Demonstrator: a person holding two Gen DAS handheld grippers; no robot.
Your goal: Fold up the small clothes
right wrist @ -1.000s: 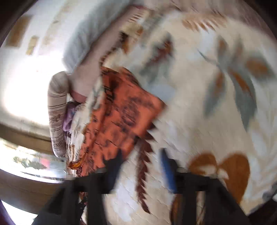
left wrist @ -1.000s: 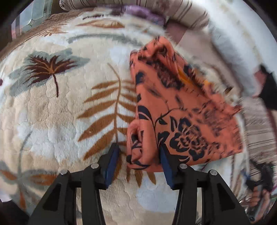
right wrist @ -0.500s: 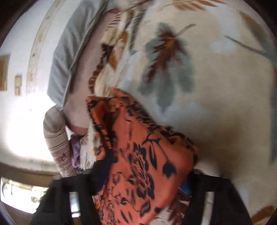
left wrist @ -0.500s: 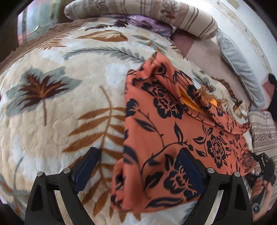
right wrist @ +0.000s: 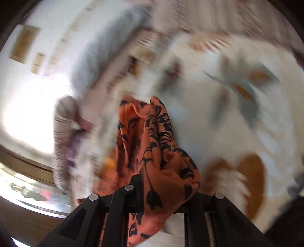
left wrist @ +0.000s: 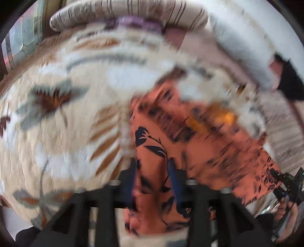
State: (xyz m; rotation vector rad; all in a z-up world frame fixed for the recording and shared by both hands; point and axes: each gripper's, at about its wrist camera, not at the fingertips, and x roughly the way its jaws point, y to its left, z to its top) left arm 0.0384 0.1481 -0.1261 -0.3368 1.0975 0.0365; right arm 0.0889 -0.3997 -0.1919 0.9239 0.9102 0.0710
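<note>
Nearest the left wrist camera, our left tool (left wrist: 153, 177) straddles the near edge of the orange floral garment (left wrist: 199, 144). Its jaws have just been closing, with cloth between them; the blur does not let us tell whether the pads already press, so we count this grip as unconfirmed. In the right wrist view, our right tool (right wrist: 163, 188) is clenched on a bunched fold of the same garment, and its jaws have just been opening slightly with the cloth between them. The garment lies on the leaf-patterned blanket (left wrist: 62, 117) of the bed. From the left tool its long axis runs away and to the right, toward our right tool at the far corner. Beyond lie the striped pillow (left wrist: 129, 13) and the wall.
</note>
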